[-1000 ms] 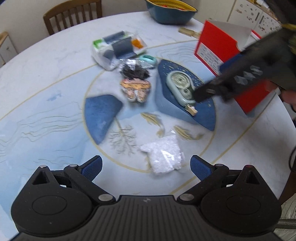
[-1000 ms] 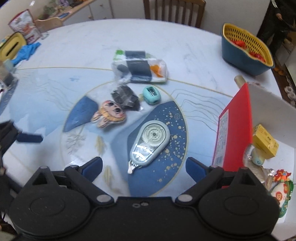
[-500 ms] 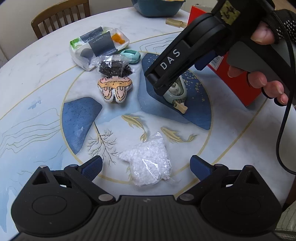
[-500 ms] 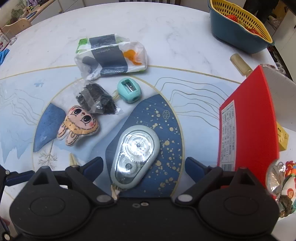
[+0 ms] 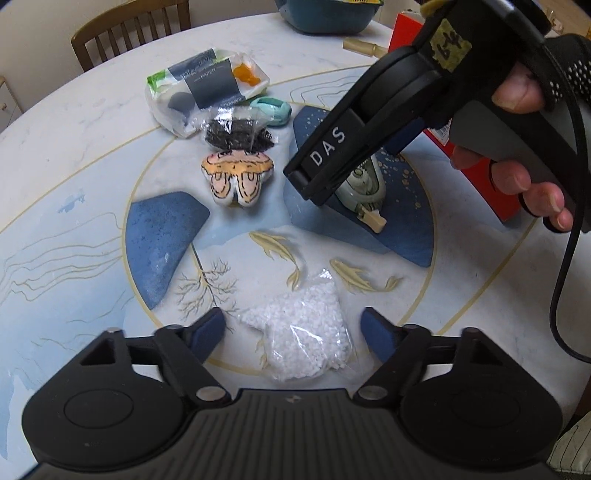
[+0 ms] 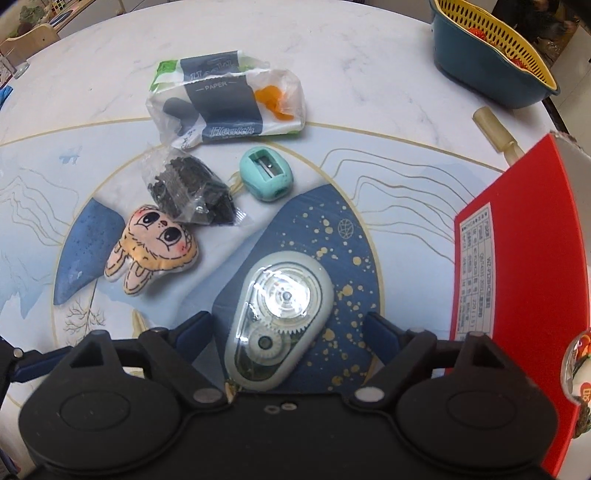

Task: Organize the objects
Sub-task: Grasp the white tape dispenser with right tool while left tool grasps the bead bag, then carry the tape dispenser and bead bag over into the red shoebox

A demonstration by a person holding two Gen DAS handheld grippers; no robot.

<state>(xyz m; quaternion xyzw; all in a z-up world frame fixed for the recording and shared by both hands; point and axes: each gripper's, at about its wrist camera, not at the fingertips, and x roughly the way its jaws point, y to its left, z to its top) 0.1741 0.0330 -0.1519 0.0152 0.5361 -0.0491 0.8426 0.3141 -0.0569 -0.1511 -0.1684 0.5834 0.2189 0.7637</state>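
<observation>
My right gripper point(image 6: 286, 326) is open, its jaws on either side of a pale green correction tape dispenser point(image 6: 280, 317) lying on the table. In the left wrist view the right gripper body covers most of that dispenser point(image 5: 364, 192). My left gripper point(image 5: 293, 330) is open, its jaws either side of a clear bag of white granules point(image 5: 301, 328). Farther off lie a bunny plush point(image 6: 151, 253), a bag of black bits point(image 6: 188, 192), a teal sharpener point(image 6: 266, 179) and a tissue pack point(image 6: 227, 107).
A red box point(image 6: 517, 295) with an open white inside stands at the right. A blue basket with a yellow liner point(image 6: 491, 48) sits at the far right edge. A beige cylinder point(image 6: 495, 133) lies near it. A wooden chair point(image 5: 129, 29) stands behind the table.
My right gripper moved forward and down over the correction tape, which now sits between its jaws. My left gripper came closer to the bag of white granules.
</observation>
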